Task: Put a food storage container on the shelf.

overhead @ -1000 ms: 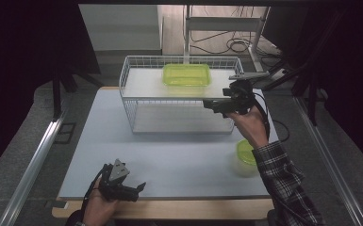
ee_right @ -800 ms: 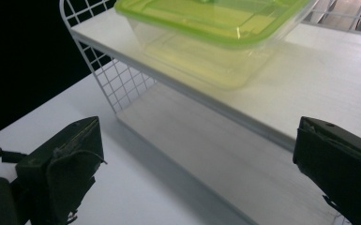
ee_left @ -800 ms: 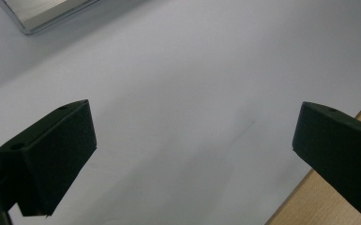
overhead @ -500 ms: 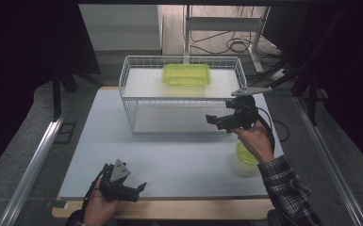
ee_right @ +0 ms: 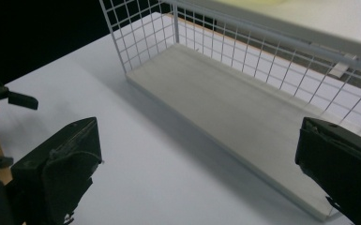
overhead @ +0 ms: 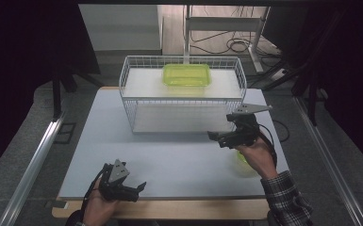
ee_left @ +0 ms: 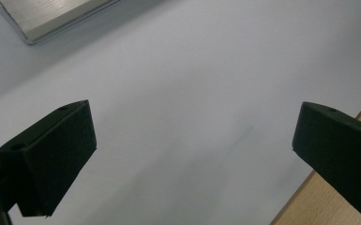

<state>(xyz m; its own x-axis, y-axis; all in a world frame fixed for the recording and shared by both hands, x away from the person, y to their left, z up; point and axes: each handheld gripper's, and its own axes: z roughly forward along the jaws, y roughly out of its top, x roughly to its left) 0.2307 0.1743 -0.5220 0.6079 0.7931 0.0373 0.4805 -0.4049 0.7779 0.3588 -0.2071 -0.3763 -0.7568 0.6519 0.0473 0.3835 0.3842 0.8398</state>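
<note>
My right gripper (overhead: 220, 138), jaws wide apart and empty, hangs just ahead of the green bowl (overhead: 242, 159) lying behind and below them by my right wrist, far nearer than my idle, equally open left gripper (overhead: 133, 189).

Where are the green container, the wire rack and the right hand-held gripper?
green container (overhead: 187, 75), high view, middle of its top.
wire rack (overhead: 183, 100), high view, front top rim.
right hand-held gripper (overhead: 216, 139), high view, between its fingertips.
</note>
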